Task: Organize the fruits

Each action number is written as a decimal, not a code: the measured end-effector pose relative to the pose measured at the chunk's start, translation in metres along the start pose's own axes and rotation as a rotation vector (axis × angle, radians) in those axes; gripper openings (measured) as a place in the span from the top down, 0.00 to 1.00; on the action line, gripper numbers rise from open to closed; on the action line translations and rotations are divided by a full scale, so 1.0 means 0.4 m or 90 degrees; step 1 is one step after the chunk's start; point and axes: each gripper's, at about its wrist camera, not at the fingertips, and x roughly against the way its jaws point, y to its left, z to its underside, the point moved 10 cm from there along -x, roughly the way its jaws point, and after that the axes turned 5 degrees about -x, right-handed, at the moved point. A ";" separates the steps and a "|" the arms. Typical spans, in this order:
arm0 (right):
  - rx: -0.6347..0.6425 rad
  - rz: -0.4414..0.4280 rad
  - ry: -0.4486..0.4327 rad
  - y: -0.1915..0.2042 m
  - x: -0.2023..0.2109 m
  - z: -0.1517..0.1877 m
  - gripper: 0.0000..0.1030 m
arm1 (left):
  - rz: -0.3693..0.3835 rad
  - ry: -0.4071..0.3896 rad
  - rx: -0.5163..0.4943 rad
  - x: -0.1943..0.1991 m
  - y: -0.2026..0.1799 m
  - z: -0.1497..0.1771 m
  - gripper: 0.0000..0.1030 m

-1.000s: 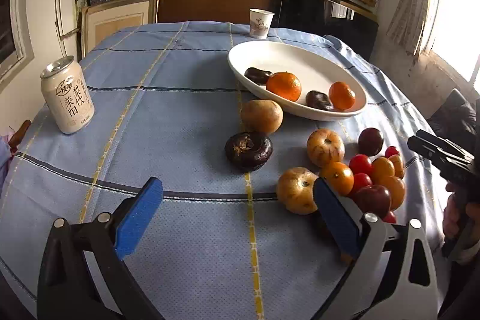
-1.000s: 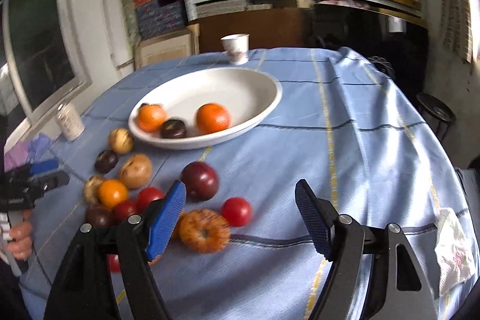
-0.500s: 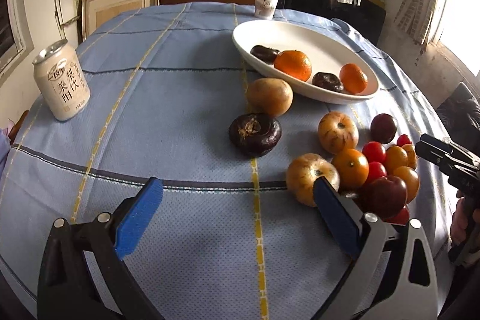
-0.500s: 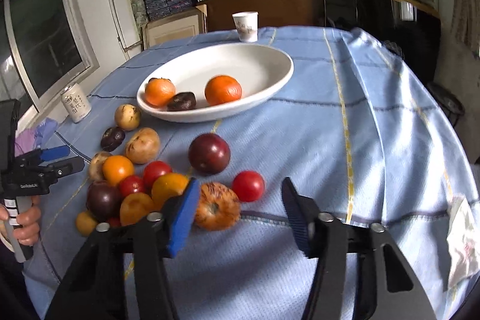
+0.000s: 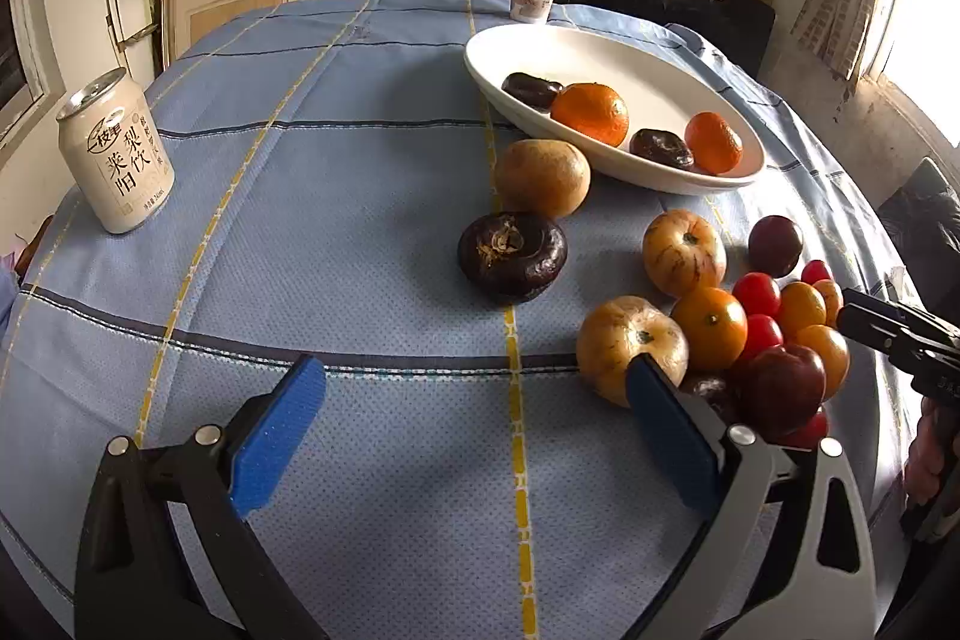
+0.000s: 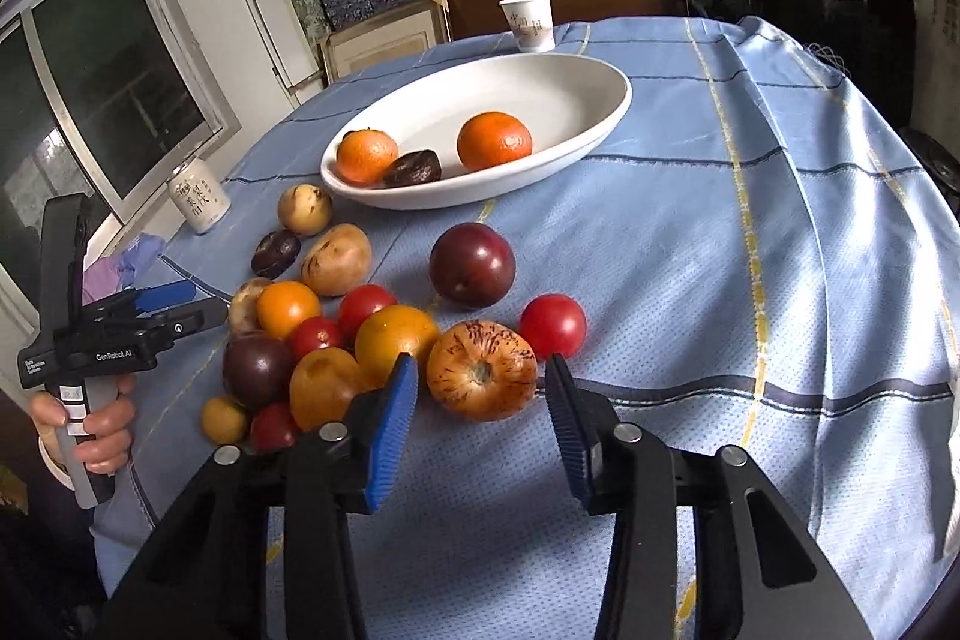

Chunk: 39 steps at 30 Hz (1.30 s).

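Left wrist view: left gripper (image 5: 474, 430) is wide open with nothing between the pads, hanging over bare blue cloth (image 5: 360, 220). The fruit pile (image 5: 774, 334) lies off to its right, beyond the right-hand pad (image 5: 672, 436). The nearest fruit to it is a striped yellow one (image 5: 630, 349), just behind that pad's tip and not inside the gap. A dark fruit (image 5: 512, 256) and a tan one (image 5: 542, 178) lie further ahead, roughly on the centre line. The dish (image 5: 606, 58) is beyond those, holding two oranges and two dark fruits. The right gripper shows at the far right edge, over the pile's far side.

Right wrist view: right gripper (image 6: 480, 394) has just been closing and is now at a narrow gap. The speckled orange fruit (image 6: 482, 370) sits dead ahead, just past the fingertips and centred on the gap. The pads flank its near side, but I see no contact yet, so it isn't gripped. It is a squat round fruit with the stem end facing the camera and no real long axis. A red tomato (image 6: 552, 325) touches it on the right, and a yellow fruit (image 6: 396, 343) crowds the left pad (image 6: 390, 436).

My read: the right hand is the nearer one for this pick. It needs a short push forward before it can clamp. The risk is the left pad nudging the yellow fruit.
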 end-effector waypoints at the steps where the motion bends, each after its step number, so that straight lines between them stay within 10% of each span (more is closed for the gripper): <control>1: -0.003 0.001 0.005 -0.002 -0.004 0.002 0.59 | 0.000 0.000 0.000 0.000 0.000 0.000 0.04; 22: -0.047 -0.027 0.023 -0.009 -0.027 0.003 0.60 | 0.003 -0.017 -0.020 0.016 -0.016 -0.004 0.04; 28: -0.054 -0.030 0.020 -0.014 -0.024 0.001 0.60 | 0.211 -0.023 -0.127 0.076 -0.164 0.028 0.04; 31: -0.053 -0.030 0.018 -0.014 -0.024 0.001 0.60 | 0.211 -0.040 -0.234 0.100 -0.234 0.060 0.04; 39: -0.056 -0.030 0.020 -0.017 -0.024 0.003 0.60 | 0.229 0.002 -0.262 0.080 -0.255 0.098 0.50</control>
